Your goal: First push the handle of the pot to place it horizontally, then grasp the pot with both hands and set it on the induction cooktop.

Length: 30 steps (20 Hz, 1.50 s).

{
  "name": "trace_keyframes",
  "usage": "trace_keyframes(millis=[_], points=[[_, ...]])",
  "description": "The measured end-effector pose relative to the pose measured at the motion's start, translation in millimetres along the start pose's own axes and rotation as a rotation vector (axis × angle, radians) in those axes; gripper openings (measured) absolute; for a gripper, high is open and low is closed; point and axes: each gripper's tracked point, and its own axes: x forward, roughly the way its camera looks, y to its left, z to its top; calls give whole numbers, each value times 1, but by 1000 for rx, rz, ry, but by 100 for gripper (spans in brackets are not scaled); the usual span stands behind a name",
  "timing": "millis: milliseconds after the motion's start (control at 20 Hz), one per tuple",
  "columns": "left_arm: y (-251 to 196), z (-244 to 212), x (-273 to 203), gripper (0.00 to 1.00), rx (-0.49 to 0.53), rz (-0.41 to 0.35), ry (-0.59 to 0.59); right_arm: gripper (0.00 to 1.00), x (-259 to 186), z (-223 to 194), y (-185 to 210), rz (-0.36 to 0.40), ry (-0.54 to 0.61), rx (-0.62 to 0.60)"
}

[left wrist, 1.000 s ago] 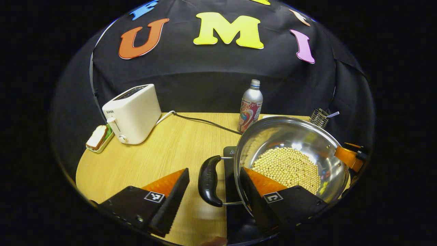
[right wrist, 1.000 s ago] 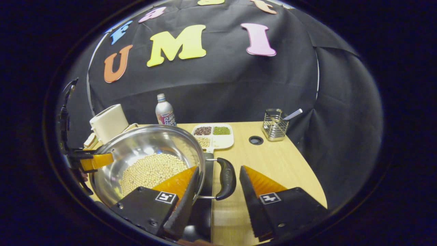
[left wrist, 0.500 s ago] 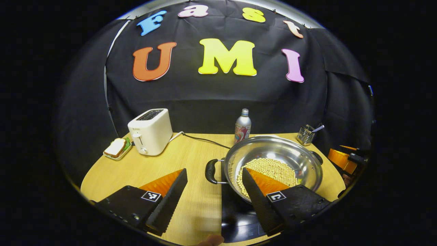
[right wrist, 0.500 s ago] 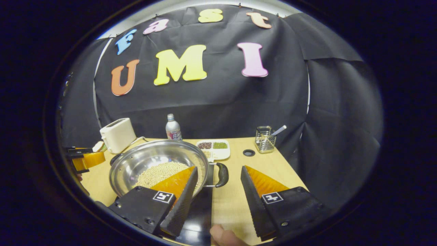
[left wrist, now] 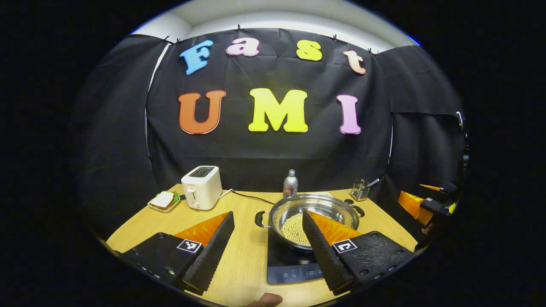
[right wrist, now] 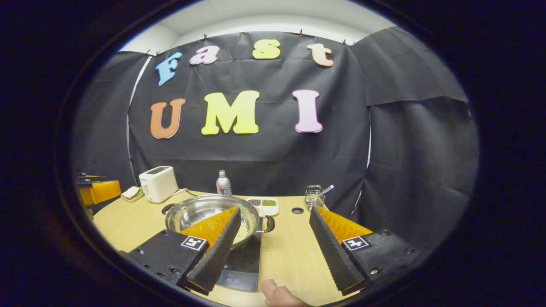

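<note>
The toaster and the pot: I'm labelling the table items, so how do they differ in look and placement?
The toaster is a white, boxy appliance with a cord, while the pot is a round, shiny steel vessel with black side handles. The toaster stands straight on the wooden table; the pot sits on the induction cooktop. The pot holds pale beans; the toaster's slots look empty. Neither is touched by any tongs.

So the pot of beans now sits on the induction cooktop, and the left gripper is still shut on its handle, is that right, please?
Not quite. The pot does sit on the induction cooktop, but the left gripper is open and clear of the handle, which lies beyond its fingertips. The left gripper view shows this.
</note>
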Motion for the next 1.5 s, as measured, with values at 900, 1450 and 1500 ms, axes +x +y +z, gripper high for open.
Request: trace_keyframes(millis=[900,1450,1500], points=[[15,91,-196,95,7,50,-315,99,-216,109,-30,-71,-325,25],[18,79,-198,95,31,47,-296,99,-227,92,-34,-82,-314,16],[17,78,-196,95,31,42,-290,99,-226,92,-33,-80,-314,15]])
